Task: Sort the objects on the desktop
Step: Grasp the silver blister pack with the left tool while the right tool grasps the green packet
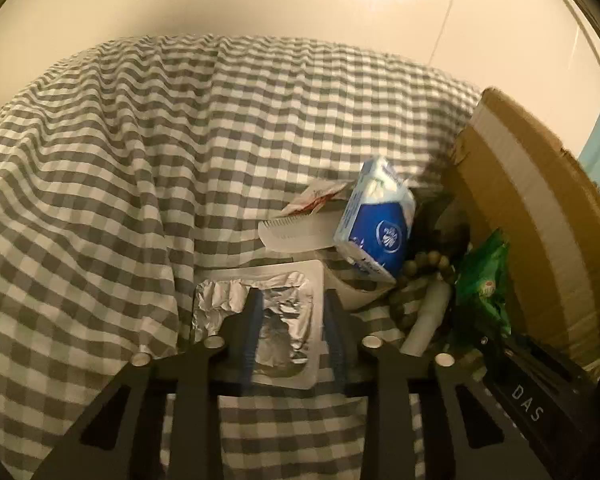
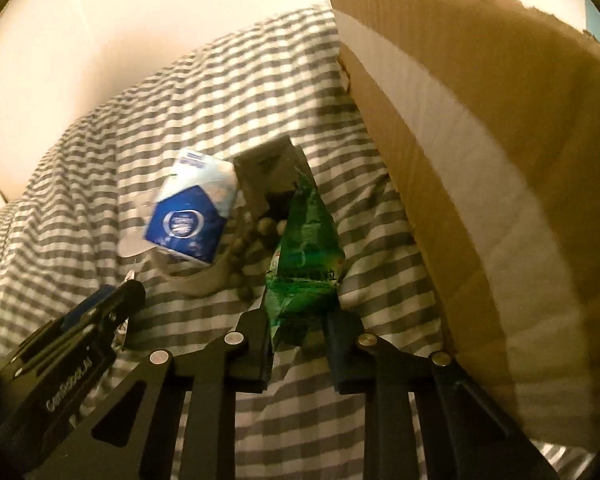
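Reaching low over the checked cloth (image 1: 140, 152), the left gripper (image 1: 290, 320) has its two fingers closed on a foil blister pack (image 1: 276, 300), which lies flat with its long axis running away from the camera. The right gripper (image 2: 298, 312) comes in beside it, angled toward the cardboard box (image 2: 480, 160), fingers clamped on a green packet (image 2: 306, 248) whose long axis points straight ahead, narrow tip farthest out. Between the two grippers a blue and white tissue pack (image 1: 374, 220) stands tilted beside a comb (image 1: 292, 232), with a string of beads (image 1: 424, 264) just beside it.
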Motion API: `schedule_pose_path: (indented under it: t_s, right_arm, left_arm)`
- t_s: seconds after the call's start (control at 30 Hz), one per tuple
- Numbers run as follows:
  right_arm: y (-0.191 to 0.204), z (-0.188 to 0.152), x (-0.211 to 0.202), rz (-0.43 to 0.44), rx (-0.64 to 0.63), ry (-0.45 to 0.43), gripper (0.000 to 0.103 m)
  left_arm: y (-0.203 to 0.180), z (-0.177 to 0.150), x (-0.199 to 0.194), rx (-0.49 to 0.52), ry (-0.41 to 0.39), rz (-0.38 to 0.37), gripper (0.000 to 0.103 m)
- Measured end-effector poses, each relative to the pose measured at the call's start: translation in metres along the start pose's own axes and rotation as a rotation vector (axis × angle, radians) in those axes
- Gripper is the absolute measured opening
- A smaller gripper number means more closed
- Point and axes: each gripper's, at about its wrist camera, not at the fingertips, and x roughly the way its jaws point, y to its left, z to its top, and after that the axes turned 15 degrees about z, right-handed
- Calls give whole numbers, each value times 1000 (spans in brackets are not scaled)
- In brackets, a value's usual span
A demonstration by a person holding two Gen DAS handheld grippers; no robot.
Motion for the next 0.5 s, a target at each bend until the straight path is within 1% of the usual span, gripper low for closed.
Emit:
schedule_pose_path:
  t_s: [0.1, 0.17, 0.23, 0.27, 0.3, 0.33, 0.4, 0.43, 0.5]
  right_arm:
    - [5, 1, -12, 21, -10, -17, 19]
    - [9, 0, -21, 32, -22, -28, 19]
    - [14, -1, -31, 40, -43, -43, 19]
    - [18, -2, -36, 47, -54, -49, 19]
    - [20, -2, -38, 52, -61, -51, 19]
    - [24, -3, -42, 60, -76, -56, 19]
    - [34, -4, -46, 67, -109, -66, 19]
    - [39, -6, -51, 69, -127, -74, 19]
    - [47, -5, -57, 68, -156, -89, 19]
  left_arm:
    - [3, 4, -11, -13, -16, 16, 20]
    - [8, 6, -22, -21, -29, 41, 19]
    - [13, 6, -28, -27, -48, 86, 19]
    - [15, 7, -28, -33, -46, 109, 19]
    - [21, 6, -26, -45, -26, 151, 19]
    - [28, 6, -21, -67, -6, 164, 19]
    - [42, 2, -14, -116, 31, 138, 18]
    - [46, 1, -12, -127, 42, 128, 9]
    - [48, 2, -13, -144, 40, 112, 8]
